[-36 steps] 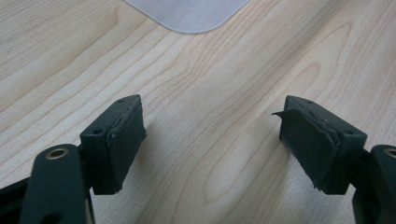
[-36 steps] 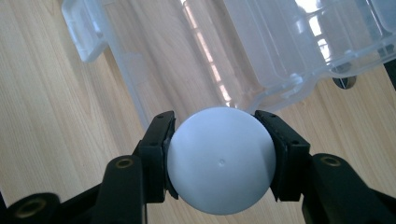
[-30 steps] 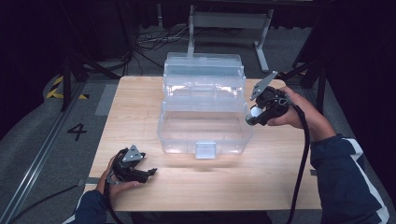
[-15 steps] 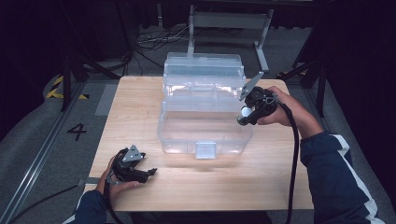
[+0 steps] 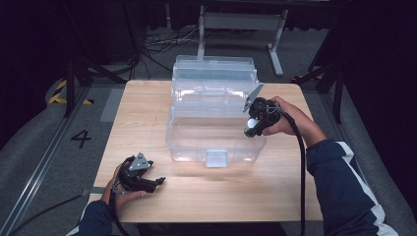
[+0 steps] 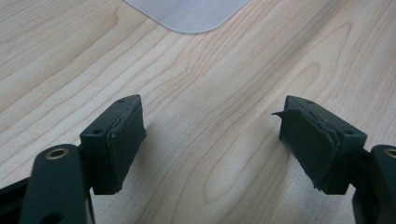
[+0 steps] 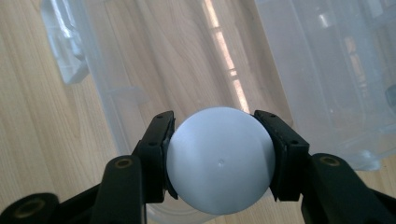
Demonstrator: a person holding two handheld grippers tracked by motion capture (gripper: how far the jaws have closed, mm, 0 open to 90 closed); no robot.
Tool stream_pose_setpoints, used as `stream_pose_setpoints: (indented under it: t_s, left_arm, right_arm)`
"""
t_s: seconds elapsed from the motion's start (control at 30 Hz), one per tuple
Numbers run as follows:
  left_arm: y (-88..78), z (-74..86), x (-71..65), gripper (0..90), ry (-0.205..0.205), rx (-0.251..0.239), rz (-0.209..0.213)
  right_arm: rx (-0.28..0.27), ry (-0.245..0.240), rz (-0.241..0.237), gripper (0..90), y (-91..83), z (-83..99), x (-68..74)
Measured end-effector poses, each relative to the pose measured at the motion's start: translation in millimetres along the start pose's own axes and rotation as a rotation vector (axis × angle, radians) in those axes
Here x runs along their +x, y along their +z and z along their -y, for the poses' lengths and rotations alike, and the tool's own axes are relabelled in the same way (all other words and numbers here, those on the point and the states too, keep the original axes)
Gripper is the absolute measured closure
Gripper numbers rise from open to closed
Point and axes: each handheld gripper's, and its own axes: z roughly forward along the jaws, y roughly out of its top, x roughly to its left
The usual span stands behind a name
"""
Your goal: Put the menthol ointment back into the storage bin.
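The ball [image 7: 219, 161] is plain white and matte. The box [image 5: 215, 129] is clear, colourless plastic with a frosted latch. The table [image 5: 147, 113] is pale wood with a fine wavy grain. Both grippers, left [image 5: 156, 183] and right [image 5: 252, 129], are black, each topped by a grey plate. The sleeve [image 5: 344, 184] is navy with white stripes.

My left gripper [image 5: 156, 182] sits low, jaws pointing roughly level and forward, standing wide apart with bare pads [image 6: 125, 135], nothing between them. Left hand [image 5: 129, 189] wraps the body from below, grey plate on top. My right gripper [image 5: 251, 129] is held higher, tilted nose-down, jaws part-closed with both pads [image 7: 160, 140] pressing on what's clamped between them. Right hand [image 5: 284, 120] grips from behind, forearm in a dark sleeve, cable trailing down along it.
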Motion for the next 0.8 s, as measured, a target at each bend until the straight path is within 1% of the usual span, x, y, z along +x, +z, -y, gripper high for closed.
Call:
stream_pose_setpoints:
  t_s: [0.17, 0.3, 0.33, 0.5, 0.53, 0.73, 0.8]
  left_arm:
    - [0.0, 0.0, 0.0, 22.4, 0.0, 0.0, 0.0]
    - [0.0, 0.0, 0.0, 22.4, 0.0, 0.0, 0.0]
    - [0.0, 0.0, 0.0, 22.4, -0.001, 0.0, 0.001]
    - [0.0, 0.0, 0.1, 22.4, 0.001, 0.0, 0.001]
    - [0.0, 0.0, 0.1, 22.4, 0.001, 0.0, 0.001]
    - [0.0, 0.0, 0.1, 22.4, 0.001, 0.001, 0.001]
    - [-0.1, 0.0, 0.1, 22.4, 0.001, 0.0, 0.001]
  right_arm:
    - [0.039, -0.007, -0.008, 50.7, 14.8, 1.1, -3.0]
    - [0.049, 0.006, -0.018, 50.7, 27.0, 3.2, -3.9]
    - [0.055, -0.002, -0.018, 50.6, 29.9, 3.7, -4.5]
    - [0.075, 0.006, -0.031, 50.6, 43.9, 6.4, -5.0]
    - [0.075, 0.006, -0.031, 50.6, 43.9, 6.4, -5.0]
    - [0.1, 0.012, -0.036, 50.6, 57.4, 9.7, -5.6]
    - [0.098, 0.015, -0.041, 50.6, 60.4, 10.8, -5.9]
